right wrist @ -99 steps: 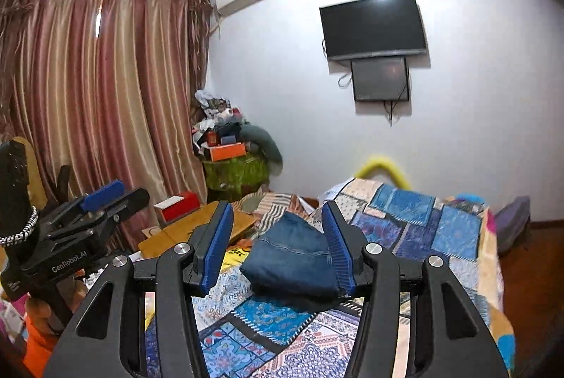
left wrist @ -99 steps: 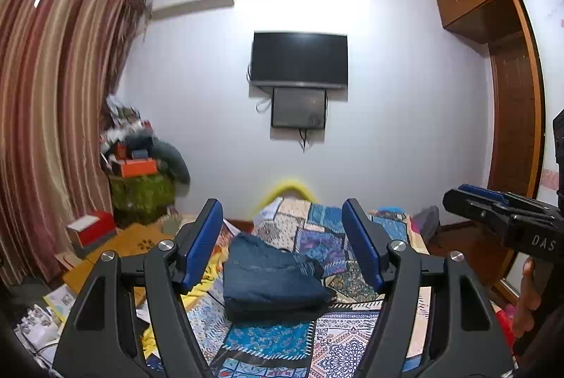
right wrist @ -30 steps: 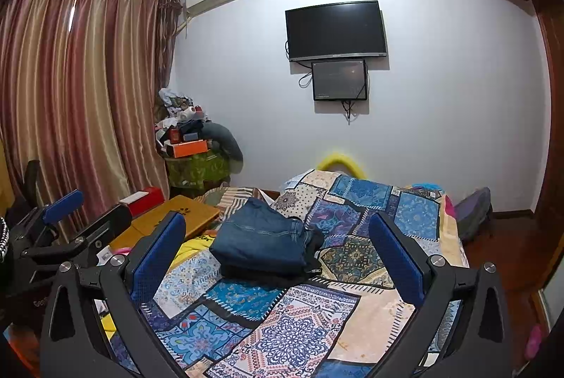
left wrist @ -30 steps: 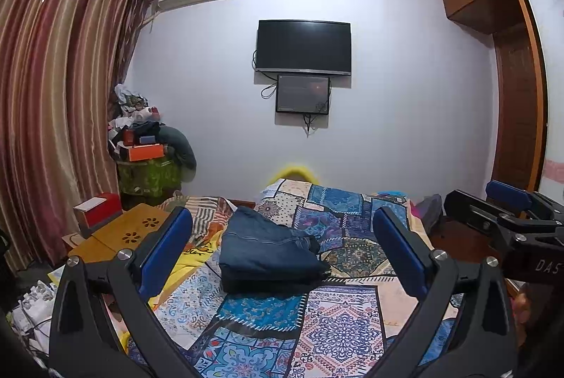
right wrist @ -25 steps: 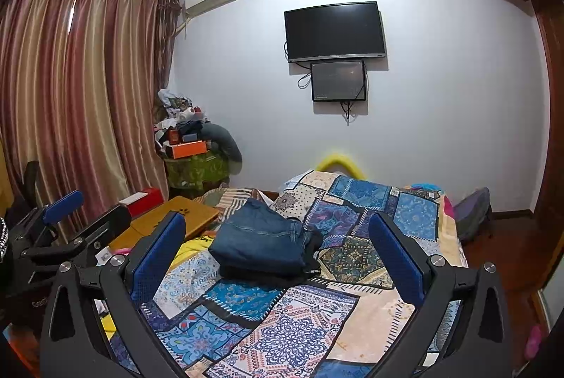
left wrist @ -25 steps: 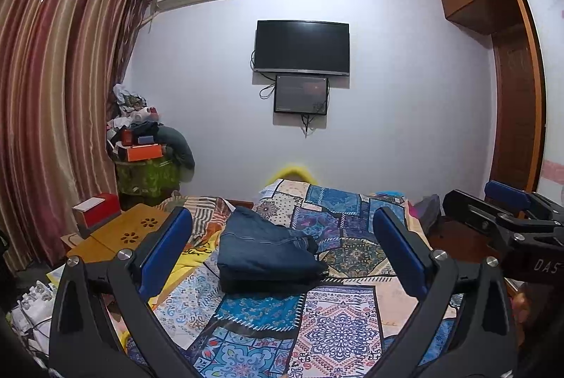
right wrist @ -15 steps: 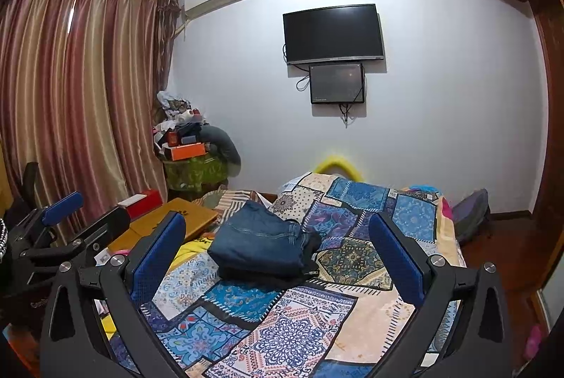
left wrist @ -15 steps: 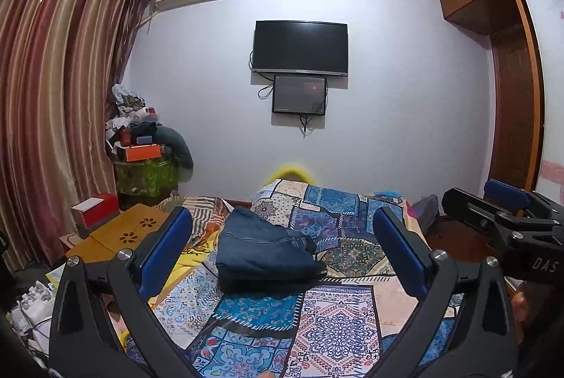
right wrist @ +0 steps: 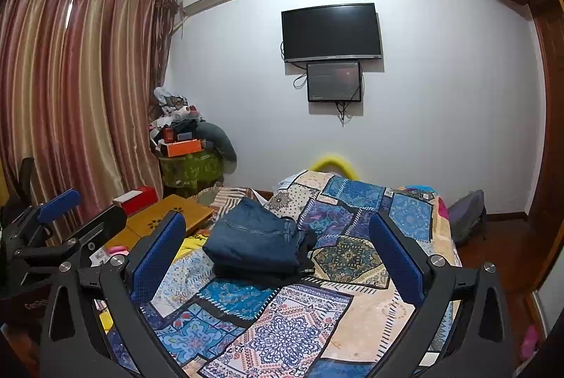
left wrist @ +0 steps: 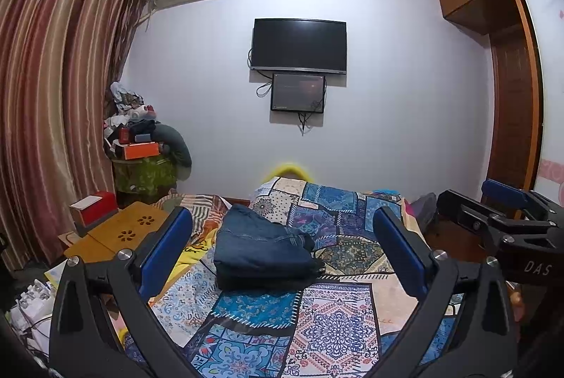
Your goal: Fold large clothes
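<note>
Folded blue jeans [left wrist: 262, 246] [right wrist: 252, 242] lie in a compact stack on the patchwork bedspread [left wrist: 317, 318] [right wrist: 352, 290], toward its left side, with something black poking out beneath their right edge. Left gripper [left wrist: 282, 258] spread wide, holding nothing, held back from the bed, clear of the jeans. Right gripper [right wrist: 278, 260] likewise wide apart and empty, also well short of the stack. Dark TV [left wrist: 299, 45] on the far wall, striped curtains [left wrist: 42, 96] at left.
</note>
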`<action>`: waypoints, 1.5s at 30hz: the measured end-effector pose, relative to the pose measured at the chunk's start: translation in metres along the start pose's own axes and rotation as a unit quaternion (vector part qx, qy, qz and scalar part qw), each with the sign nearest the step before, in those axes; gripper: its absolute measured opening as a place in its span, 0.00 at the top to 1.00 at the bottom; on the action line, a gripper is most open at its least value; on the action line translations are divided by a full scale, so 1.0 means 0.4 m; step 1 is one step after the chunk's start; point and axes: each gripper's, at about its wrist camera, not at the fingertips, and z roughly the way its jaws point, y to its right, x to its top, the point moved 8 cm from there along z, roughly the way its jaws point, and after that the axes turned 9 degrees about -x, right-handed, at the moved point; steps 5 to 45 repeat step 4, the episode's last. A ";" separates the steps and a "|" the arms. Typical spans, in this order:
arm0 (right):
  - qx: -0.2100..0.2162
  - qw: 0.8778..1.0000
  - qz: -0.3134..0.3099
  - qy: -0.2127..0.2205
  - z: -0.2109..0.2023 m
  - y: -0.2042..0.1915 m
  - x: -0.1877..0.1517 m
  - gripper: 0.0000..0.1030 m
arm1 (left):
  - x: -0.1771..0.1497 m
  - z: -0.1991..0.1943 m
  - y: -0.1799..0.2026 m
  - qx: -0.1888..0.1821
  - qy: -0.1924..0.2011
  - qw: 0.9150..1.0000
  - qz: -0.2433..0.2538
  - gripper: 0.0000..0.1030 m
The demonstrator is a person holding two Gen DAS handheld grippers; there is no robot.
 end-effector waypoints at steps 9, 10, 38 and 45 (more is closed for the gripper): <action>-0.001 1.000 -0.001 -0.003 0.003 0.001 0.000 0.00 | -0.006 0.004 -0.006 -0.001 -0.003 1.000 -0.003 0.00; -0.001 1.000 -0.001 -0.003 0.003 0.001 0.000 0.00 | -0.006 0.004 -0.006 -0.001 -0.003 1.000 -0.003 0.00; -0.001 1.000 -0.001 -0.003 0.003 0.001 0.000 0.00 | -0.006 0.004 -0.006 -0.001 -0.003 1.000 -0.003 0.00; -0.001 1.000 -0.001 -0.003 0.003 0.001 0.000 0.00 | -0.006 0.004 -0.006 -0.001 -0.003 1.000 -0.003 0.00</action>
